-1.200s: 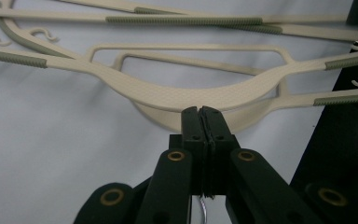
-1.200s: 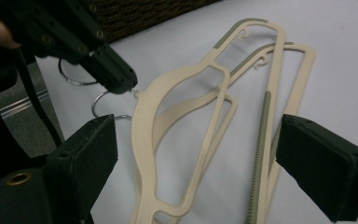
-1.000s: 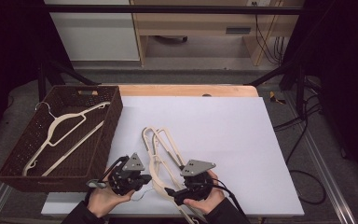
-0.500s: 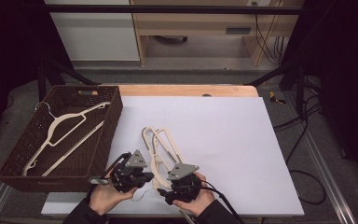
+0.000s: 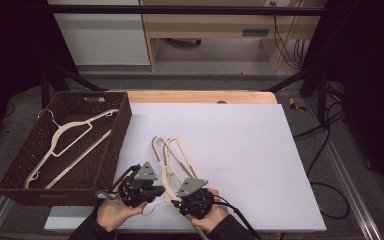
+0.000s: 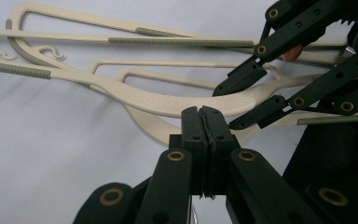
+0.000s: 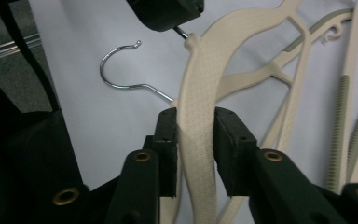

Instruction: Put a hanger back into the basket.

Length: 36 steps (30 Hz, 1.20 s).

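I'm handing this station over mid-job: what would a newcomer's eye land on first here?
Two cream hangers lie crossed on the white table, near its front edge. The right gripper has just been closing, its jaws now around the upper hanger's shoulder, while the left gripper sits shut at the metal hooks. To the left, a brown wicker basket holds one more hanger.

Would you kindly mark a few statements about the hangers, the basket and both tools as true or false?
1. The right tool has its jaws around the arm of a cream plastic hanger. True.
2. The left tool stands wide open. False: its jaws are shut together.
3. The dark brown woven basket holds a cream hanger. True.
4. The basket sits at the table's right side. False: it sits at the left.
5. The white table sheet carries a red hanger. False: the hangers there are cream.
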Motion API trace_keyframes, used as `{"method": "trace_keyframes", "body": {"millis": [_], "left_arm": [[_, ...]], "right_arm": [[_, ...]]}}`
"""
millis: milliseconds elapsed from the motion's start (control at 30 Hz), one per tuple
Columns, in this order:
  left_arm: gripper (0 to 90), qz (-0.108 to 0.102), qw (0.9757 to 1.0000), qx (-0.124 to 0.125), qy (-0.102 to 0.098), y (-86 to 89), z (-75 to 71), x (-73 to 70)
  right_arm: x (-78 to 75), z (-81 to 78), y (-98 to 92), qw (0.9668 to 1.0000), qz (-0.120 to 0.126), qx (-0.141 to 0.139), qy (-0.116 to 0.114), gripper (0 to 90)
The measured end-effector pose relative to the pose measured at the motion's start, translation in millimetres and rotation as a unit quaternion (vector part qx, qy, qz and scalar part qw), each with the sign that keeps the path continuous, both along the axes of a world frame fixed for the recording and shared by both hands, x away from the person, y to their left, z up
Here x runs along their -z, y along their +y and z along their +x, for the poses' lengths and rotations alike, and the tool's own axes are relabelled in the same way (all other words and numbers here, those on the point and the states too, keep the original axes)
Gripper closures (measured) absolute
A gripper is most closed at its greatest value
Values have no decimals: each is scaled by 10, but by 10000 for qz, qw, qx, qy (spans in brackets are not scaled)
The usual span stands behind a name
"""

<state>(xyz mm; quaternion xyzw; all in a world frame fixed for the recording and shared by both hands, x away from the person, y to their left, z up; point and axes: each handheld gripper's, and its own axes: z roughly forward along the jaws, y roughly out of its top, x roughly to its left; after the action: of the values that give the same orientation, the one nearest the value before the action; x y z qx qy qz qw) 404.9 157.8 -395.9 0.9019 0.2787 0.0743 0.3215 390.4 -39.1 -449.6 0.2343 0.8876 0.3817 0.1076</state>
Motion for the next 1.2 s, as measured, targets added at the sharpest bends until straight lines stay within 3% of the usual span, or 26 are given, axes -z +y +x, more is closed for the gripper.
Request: {"method": "trace_keyframes", "body": {"millis": [233,267,300,367,433,467,500,733,800,867,933,1000,1200], "left_arm": [[878,-183,9998,-2,-57,22,-6,-12],[850,-407,9991,-67,-139,54,-6,-48],[743,-540,9983,-123,-204,75,-7,-72],[636,-888,9953,-212,-319,145,-12,-144],[504,-1310,9890,-361,-586,262,-25,-249],[444,-1570,9836,-451,-765,342,-40,-315],[379,-1683,9807,-520,-848,398,-48,-357],[232,-2196,9632,-818,-1315,732,-80,-512],[216,-2255,9606,-855,-1385,775,-80,-516],[193,-2247,9598,-842,-1455,787,-81,-510],[168,-2185,9608,-829,-1492,768,-73,-487],[161,-2082,9636,-797,-1478,742,-60,-451],[100,-1926,9659,-841,-1512,726,-32,-370]], "right_arm": [[2,-22,8,9998,-81,-61,-177,754],[-4,-25,6,9998,-65,-67,-178,754],[-7,-26,1,9998,-108,-90,-173,755],[-5,-27,-2,9996,-130,-123,-212,756],[-11,-38,3,9997,-132,-55,-179,756],[-13,-33,-3,9997,-125,-80,-211,757],[-25,-34,-14,9997,-133,-77,-208,758],[-113,-19,-103,9997,-59,17,-248,767],[-141,-10,-146,9996,-72,100,-260,770],[-171,2,-195,9995,-52,148,-257,772],[-199,17,-240,9994,29,187,-276,777],[-226,21,-273,9992,37,284,-290,782],[-339,74,-455,9973,182,563,-437,805]]}}
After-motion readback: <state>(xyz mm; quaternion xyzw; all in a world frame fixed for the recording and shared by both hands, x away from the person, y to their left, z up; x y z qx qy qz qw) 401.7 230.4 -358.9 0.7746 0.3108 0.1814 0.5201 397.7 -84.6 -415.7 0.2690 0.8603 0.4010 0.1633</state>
